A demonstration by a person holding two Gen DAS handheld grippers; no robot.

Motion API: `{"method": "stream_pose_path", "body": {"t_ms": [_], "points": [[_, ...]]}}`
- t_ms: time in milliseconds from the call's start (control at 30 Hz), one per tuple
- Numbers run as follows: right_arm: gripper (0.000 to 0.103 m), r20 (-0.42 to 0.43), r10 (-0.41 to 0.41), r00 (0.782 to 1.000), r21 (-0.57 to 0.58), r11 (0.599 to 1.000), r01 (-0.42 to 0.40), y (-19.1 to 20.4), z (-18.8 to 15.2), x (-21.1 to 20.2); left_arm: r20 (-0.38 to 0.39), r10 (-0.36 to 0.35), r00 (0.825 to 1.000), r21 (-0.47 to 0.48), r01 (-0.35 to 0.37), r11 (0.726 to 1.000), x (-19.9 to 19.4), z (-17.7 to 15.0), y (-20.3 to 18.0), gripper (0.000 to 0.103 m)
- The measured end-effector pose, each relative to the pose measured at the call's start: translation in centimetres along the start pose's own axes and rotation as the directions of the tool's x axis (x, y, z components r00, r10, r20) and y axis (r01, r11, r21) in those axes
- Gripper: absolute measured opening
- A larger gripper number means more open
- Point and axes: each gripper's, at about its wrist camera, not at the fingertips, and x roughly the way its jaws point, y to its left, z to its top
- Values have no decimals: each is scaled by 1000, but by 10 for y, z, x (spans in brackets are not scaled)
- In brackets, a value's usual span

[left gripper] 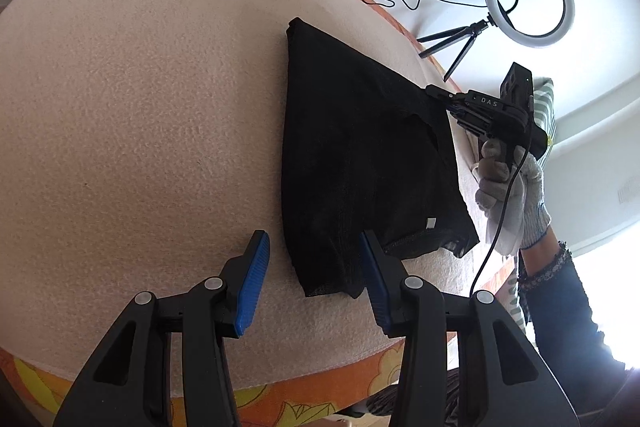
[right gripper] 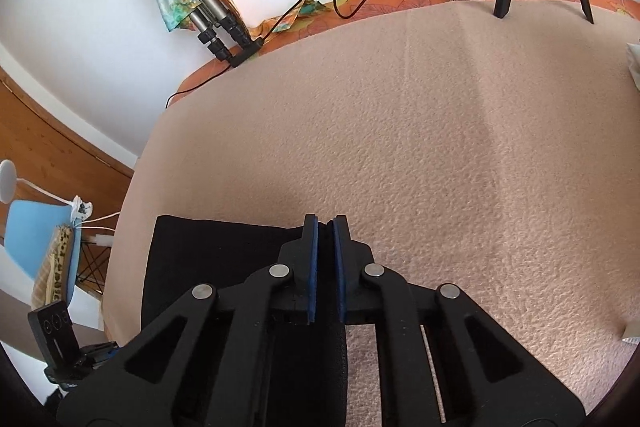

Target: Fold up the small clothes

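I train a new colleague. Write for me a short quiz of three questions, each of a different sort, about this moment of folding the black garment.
1. True or false: the right gripper is shut on an edge of the black garment.
2. Multiple choice: how does the left gripper stand? A) shut on the garment; B) open, with the garment's near corner between its fingers; C) open, far from the garment.
3. Short answer: on what does the garment lie?

Key
1. True: its blue pads pinch black cloth.
2. B: the jaws stand apart and do not press on the cloth.
3. On the beige blanket, partly folded already.
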Motion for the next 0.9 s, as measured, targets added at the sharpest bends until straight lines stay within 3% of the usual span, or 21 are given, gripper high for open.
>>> {"method": "stream_pose_path", "body": {"t_ms": [200, 300, 533, 567, 667, 700, 767, 800, 900], "points": [[18, -17, 30, 999, 27, 999, -30, -6, 0, -7, -20, -43, 999, -34, 43, 998, 4, 2, 1, 43], [39, -16, 39, 999, 28, 999, -39, -12, -4, -13, -25, -48, 999, -27, 48, 999, 10, 5, -6, 43], [40, -45, 78, 996, 24, 997, -77, -12, -15, 5, -23, -25, 999, 32, 25, 999, 24, 14, -26, 43], [40, -22, 79, 997, 14, 997, -79, -9, -17, 6, -19, -11, 1000, 49, 11, 999, 25, 14, -29, 41], [40, -6, 98, 995, 11, 995, -98, -4, -19, 10, -22, 37, 999, 86, -35, 996, 33, 16, -36, 19], [40, -7, 99, 995, 5, 995, -99, -2, -19, 12, -19, 46, 999, 86, -44, 995, 34, 17, -35, 10], [23, -15, 74, 997, -23, 997, -74, 4, -21, 16, -10, 54, 998, 95, -53, 994, 37, 16, -37, 8], [10, -31, 65, 997, -29, 997, -65, 6, -21, 20, -2, 72, 997, 122, -71, 990, 38, 14, -40, 7], [8, -27, 36, 999, -43, 998, -37, 9, -22, 20, 28, 110, 994, 165, -113, 980, 38, 10, -46, 6]]}}
